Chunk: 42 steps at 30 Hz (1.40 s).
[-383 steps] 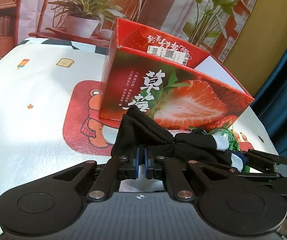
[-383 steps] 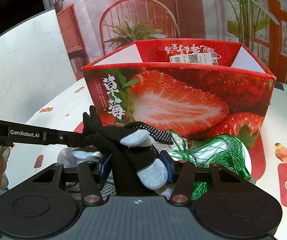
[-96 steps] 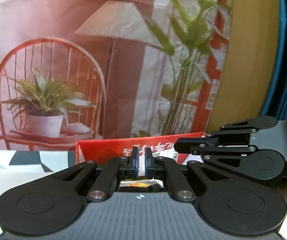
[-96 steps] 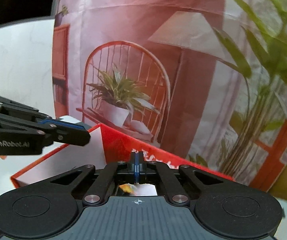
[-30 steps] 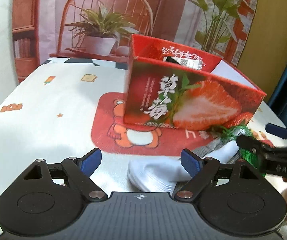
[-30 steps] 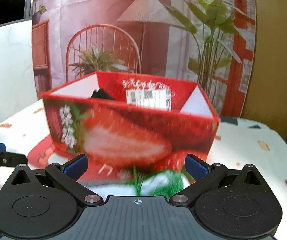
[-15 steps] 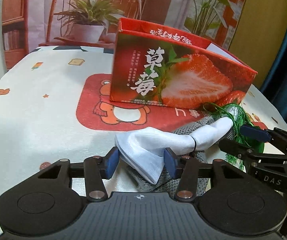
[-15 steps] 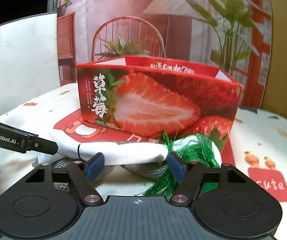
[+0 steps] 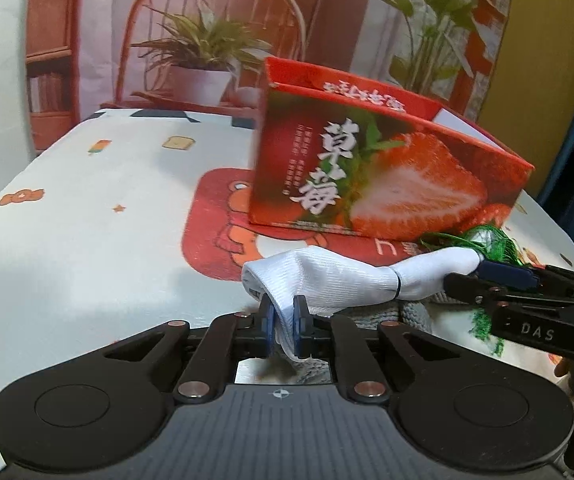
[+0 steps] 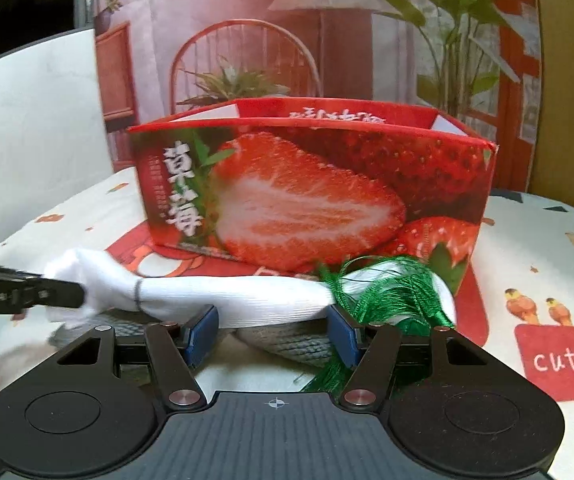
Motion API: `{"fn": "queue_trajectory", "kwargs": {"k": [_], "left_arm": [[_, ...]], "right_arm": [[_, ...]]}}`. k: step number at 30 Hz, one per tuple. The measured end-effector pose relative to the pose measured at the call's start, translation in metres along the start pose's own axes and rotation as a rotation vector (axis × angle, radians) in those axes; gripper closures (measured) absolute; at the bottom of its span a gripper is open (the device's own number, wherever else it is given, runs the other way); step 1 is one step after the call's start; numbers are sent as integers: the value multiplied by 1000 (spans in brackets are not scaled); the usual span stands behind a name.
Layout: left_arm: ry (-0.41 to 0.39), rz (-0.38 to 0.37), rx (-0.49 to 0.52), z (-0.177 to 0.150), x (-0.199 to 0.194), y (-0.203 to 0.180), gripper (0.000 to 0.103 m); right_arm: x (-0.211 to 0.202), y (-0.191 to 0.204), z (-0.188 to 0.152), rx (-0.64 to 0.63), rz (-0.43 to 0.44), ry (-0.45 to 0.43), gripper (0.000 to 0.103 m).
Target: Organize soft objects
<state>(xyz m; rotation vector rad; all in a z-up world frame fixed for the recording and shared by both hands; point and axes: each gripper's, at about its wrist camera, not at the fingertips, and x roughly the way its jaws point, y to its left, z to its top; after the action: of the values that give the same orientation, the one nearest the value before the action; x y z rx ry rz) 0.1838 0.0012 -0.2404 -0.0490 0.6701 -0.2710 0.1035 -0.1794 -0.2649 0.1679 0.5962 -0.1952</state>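
The left gripper is clamped on one end of the long white ribbed fabric sock, its jaws having just closed. The right gripper has been narrowing around the sock's other end, pads apparently not yet pressing. Under it lie a grey knitted cloth and a green tassel bundle, all still on the cartoon-printed tablecloth. Behind stands the open red strawberry-printed cardboard box; its inside is hidden, so I judge most sorting remains. Bare cloth lies to the left; the box wall is near.
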Motion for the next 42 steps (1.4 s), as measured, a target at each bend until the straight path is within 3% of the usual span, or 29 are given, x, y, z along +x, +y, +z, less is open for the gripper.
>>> {"fn": "queue_trajectory", "kwargs": {"k": [5,12,30,35,42], "left_arm": [[5,119,1,2,3,7,93],[42,244,-127,4,11,39,93],[26,294,-177,4,15,44,90],[21,289,-171,4,17,44,90],[15,279,-165,3,16,46,90]], "right_arm": [[-2,-10,2,36,-41,-19,48],[-2,-28,3,102,-85,-40,49],[-9,-21,21,96,-26,-58,49],[6,-9,38,41,18,-49,49],[47,-6,48,62,31,34,49]]}}
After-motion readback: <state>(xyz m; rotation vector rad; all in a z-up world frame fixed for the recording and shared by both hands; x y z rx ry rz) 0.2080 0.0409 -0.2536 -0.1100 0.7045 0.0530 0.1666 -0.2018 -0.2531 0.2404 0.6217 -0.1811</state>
